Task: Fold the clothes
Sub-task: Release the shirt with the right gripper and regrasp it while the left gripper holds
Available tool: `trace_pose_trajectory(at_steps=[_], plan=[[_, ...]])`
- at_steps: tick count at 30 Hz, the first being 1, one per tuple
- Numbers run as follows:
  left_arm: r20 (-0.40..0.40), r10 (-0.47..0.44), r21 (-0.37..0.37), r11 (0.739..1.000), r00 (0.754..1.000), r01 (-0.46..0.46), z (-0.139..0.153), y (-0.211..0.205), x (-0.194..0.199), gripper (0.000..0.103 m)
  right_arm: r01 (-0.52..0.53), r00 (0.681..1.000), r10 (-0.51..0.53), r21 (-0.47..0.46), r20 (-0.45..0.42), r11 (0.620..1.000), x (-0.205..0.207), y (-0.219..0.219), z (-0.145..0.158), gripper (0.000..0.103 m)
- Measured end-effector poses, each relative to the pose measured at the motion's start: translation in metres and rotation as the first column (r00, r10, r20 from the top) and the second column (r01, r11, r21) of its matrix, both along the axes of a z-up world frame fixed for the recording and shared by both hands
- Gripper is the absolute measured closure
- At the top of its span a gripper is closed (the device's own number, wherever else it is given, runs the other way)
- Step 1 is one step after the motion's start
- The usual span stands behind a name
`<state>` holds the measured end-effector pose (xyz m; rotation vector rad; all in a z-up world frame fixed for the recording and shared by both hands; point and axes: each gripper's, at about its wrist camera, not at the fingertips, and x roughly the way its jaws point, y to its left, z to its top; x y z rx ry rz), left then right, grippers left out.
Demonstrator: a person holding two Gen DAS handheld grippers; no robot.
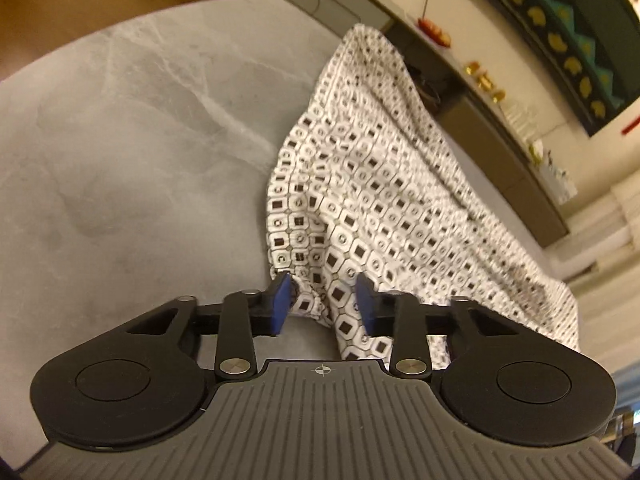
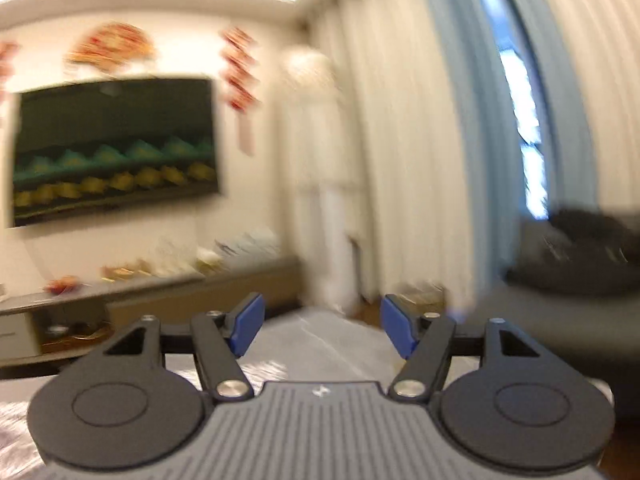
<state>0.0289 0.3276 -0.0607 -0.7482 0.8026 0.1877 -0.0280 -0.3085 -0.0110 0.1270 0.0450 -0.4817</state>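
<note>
Left hand-held gripper (image 1: 322, 302) parted around cloth (image 1: 380, 184) on table (image 1: 140, 140), right hand-held gripper (image 2: 322, 330) released, empty: best pinch hem squarely, regrasp opposite corner.

The right gripper (image 2: 322, 330), black-armed with blue pads (image 2: 248, 326), was held level with its jaws apart and nothing between them. Beyond it, blurred, were seen a dark framed wall picture (image 2: 116, 148), cream curtains (image 2: 400, 140) and a grey low cabinet (image 2: 160, 296).
</note>
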Motion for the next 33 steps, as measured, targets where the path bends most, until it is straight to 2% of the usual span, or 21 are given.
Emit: trace_pose_trajectory(at_steps=[2,3,4,6,8,9,11,14,15,16,17,18,19,20,21,22,24,28,30,33], plan=[[0.003,0.005,-0.02,1.0,1.0,-0.005,-0.003,0.002,0.002,0.087,-0.18,0.984,0.179,-0.055,-0.026,0.982,-0.006,0.05,-0.001,0.036],[0.009,0.011,-0.028,1.0,1.0,-0.011,-0.002,0.004,-0.001,0.085,-0.288,0.957,0.284,-0.075,-0.057,0.955,-0.006,0.077,-0.002,0.036],[0.014,0.018,-0.034,0.999,1.0,-0.017,-0.002,0.006,-0.004,0.085,-0.429,0.9,0.419,-0.073,-0.123,0.9,-0.002,0.109,-0.007,0.036],[0.023,0.038,-0.052,0.998,0.999,-0.037,0.0,0.011,-0.009,0.084,-0.663,0.733,0.635,-0.043,-0.244,0.748,0.005,0.174,-0.016,0.036],[0.03,0.066,-0.09,0.994,0.997,-0.063,0.0,0.017,-0.014,0.082,-0.803,0.569,0.745,-0.04,-0.348,0.594,0.007,0.243,-0.025,0.035],[0.031,0.069,-0.1,0.993,0.997,-0.065,-0.001,0.019,-0.015,0.081,-0.853,0.498,0.776,-0.06,-0.386,0.518,0.006,0.278,-0.031,0.034],[0.031,0.074,-0.119,0.99,0.997,-0.07,-0.002,0.023,-0.017,0.08,-0.919,0.385,0.794,-0.11,-0.47,0.38,0.008,0.338,-0.047,0.031],[0.024,0.064,-0.143,0.988,0.998,-0.06,-0.006,0.025,-0.015,0.077,-0.968,0.246,0.764,-0.117,-0.596,0.221,0.023,0.408,-0.07,0.03],[0.02,0.057,-0.149,0.987,0.998,-0.053,-0.008,0.024,-0.013,0.076,-0.972,0.229,0.747,-0.109,-0.624,0.207,0.029,0.42,-0.079,0.031],[0.016,0.05,-0.156,0.987,0.999,-0.047,-0.01,0.023,-0.011,0.074,-0.976,0.212,0.73,-0.098,-0.649,0.195,0.035,0.431,-0.088,0.036],[0.015,0.041,-0.154,0.987,0.999,-0.039,-0.011,0.021,-0.009,0.071,-0.977,0.191,0.733,-0.052,-0.653,0.209,0.045,0.432,-0.091,0.041],[0.014,0.033,-0.152,0.988,0.999,-0.031,-0.012,0.019,-0.007,0.07,-0.975,0.171,0.735,-0.006,-0.656,0.221,0.054,0.434,-0.095,0.056],[0.012,0.027,-0.148,0.989,1.0,-0.025,-0.013,0.017,-0.005,0.07,-0.971,0.152,0.738,0.04,-0.657,0.236,0.064,0.435,-0.098,0.066],[0.01,0.022,-0.144,0.989,1.0,-0.02,-0.014,0.015,-0.003,0.069,-0.957,0.153,0.746,0.09,-0.648,0.275,0.076,0.43,-0.093,0.089],[0.008,0.016,-0.141,0.99,1.0,-0.015,-0.014,0.013,-0.001,0.069,-0.942,0.153,0.766,0.142,-0.625,0.304,0.085,0.424,-0.09,0.098],[0.006,0.01,-0.137,0.991,1.0,-0.009,-0.015,0.011,0.001,0.069,-0.924,0.154,0.784,0.193,-0.601,0.329,0.094,0.418,-0.086,0.098],[0.002,-0.001,-0.127,0.992,1.0,0.001,-0.018,0.007,0.005,0.076,-0.892,0.147,0.827,0.289,-0.543,0.348,0.102,0.404,-0.088,0.1],[0.02,-0.028,-0.134,0.991,0.999,0.03,-0.02,-0.002,0.009,0.071,-0.808,0.149,0.887,0.464,-0.436,0.364,0.121,0.388,-0.09,0.101],[0.036,-0.021,-0.155,0.988,0.999,0.026,-0.021,-0.003,0.008,0.063,-0.762,0.155,0.91,0.539,-0.385,0.358,0.13,0.378,-0.087,0.102],[0.056,-0.015,-0.175,0.984,0.998,0.025,-0.022,-0.005,0.009,0.06,-0.69,0.163,0.939,0.646,-0.301,0.327,0.141,0.369,-0.086,0.102]])
